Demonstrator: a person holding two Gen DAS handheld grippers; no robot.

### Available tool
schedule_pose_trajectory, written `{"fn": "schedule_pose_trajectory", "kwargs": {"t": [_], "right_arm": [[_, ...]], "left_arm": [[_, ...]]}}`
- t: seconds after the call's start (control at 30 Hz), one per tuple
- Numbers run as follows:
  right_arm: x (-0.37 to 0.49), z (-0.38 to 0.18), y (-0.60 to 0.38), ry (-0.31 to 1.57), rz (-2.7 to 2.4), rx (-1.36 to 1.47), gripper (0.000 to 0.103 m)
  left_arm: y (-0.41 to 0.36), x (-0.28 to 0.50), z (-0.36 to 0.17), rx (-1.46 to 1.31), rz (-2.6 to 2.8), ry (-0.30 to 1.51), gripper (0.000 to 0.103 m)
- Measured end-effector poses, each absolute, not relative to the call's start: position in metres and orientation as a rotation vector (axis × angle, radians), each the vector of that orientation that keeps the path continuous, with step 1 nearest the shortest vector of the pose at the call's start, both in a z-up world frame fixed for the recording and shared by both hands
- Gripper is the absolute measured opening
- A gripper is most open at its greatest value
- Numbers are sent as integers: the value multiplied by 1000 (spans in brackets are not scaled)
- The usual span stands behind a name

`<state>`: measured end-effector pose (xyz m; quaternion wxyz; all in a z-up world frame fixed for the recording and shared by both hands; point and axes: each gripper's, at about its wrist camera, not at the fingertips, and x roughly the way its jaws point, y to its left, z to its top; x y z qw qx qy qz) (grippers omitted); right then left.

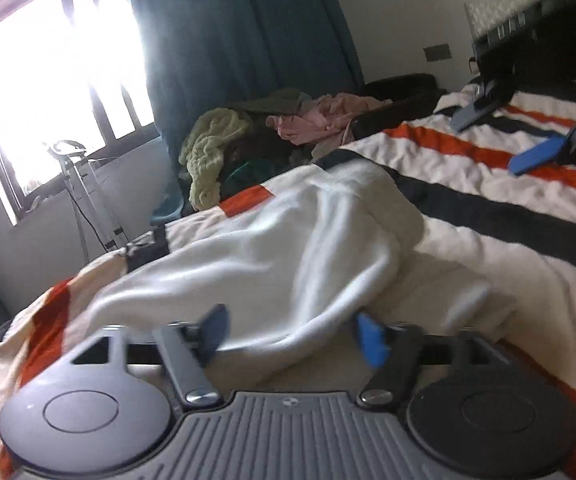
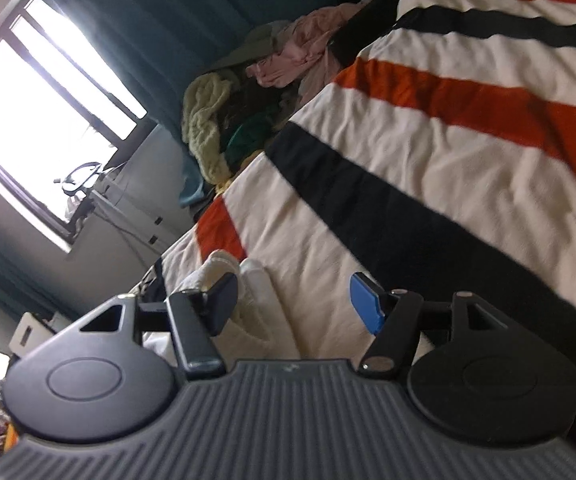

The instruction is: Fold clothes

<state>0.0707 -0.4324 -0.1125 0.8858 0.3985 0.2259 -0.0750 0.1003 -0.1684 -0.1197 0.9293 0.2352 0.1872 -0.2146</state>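
Observation:
A white garment (image 1: pixel 288 240) lies bunched and partly folded on the striped bedspread (image 1: pixel 528 280). My left gripper (image 1: pixel 292 336) stands open at its near edge. The cloth's lower fold lies between the two blue-padded fingers, which do not press on it. My right gripper (image 1: pixel 504 136) shows at the upper right of the left wrist view, open above the bedspread and apart from the garment. In the tilted right wrist view the right gripper (image 2: pixel 296 302) is open over the bedspread (image 2: pixel 428 152) with nothing between its fingers. A bit of the white garment (image 2: pixel 252 280) shows beside its left finger.
A heap of clothes (image 1: pixel 248 140), pale green, pink and olive, is piled at the far edge of the bed. Behind it hang a teal curtain (image 1: pixel 228 40) and a bright window (image 1: pixel 60 80). A metal stand (image 1: pixel 84 200) is below the window.

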Motion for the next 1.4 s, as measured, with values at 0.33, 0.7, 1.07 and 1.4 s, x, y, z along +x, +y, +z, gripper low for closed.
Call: {"fn": "schedule_pose_trajectory", "kwargs": {"t": [0.33,0.7,1.07,1.4], "right_arm": [[86,-117,-391,554,109,873,73],[141,-158,-355,637,76,825,73],[102,-107,-344,422,102,708,34],[77,-148,-361,621,-45,836,42]], "left_arm": [[-37,51,-92,533,-219,447,91],[9,84,-91,218,-56,507,99],[42,85,-90,-45,-14,533,100],[75,86,-105,-309,2,658,100]]}}
